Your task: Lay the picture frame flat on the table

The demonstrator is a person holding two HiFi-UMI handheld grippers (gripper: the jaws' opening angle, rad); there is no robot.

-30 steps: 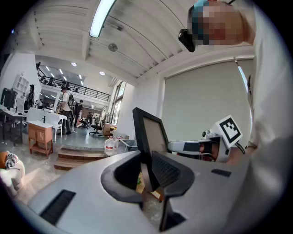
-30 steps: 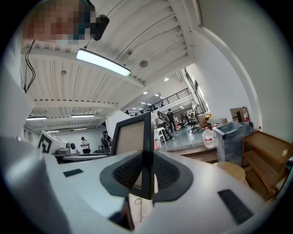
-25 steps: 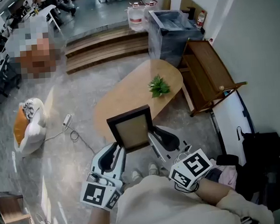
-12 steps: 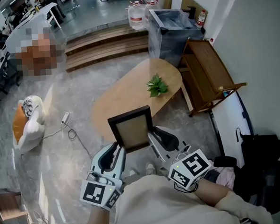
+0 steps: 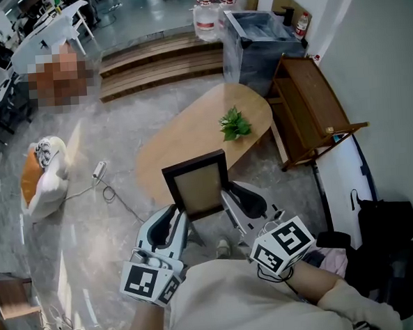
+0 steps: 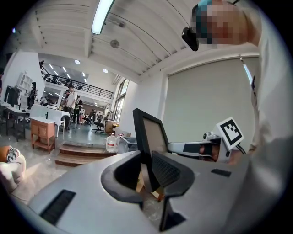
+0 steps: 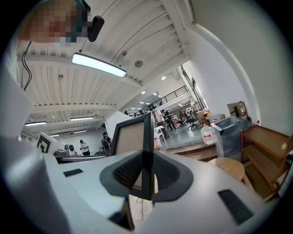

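Note:
The picture frame (image 5: 198,184), black-rimmed with a tan backing, is held upright in the air between both grippers, near the front end of the oval wooden table (image 5: 184,138). My left gripper (image 5: 181,217) is shut on the frame's lower left edge (image 6: 147,137). My right gripper (image 5: 226,200) is shut on its lower right edge (image 7: 147,151). In the left gripper view the right gripper (image 6: 201,148) shows beyond the frame. The frame's bottom rim is hidden inside the jaws.
A small green plant (image 5: 235,124) stands on the table's far half. A wooden rack (image 5: 313,109) sits right of the table, a wrapped grey cabinet (image 5: 258,42) behind it. Wooden steps (image 5: 158,65) lie at the back, a cushion (image 5: 41,179) and a cable (image 5: 107,188) on the floor left.
The view has shifted slightly; the frame and both grippers sit a little farther right and down in the head view. Both grips are unchanged.

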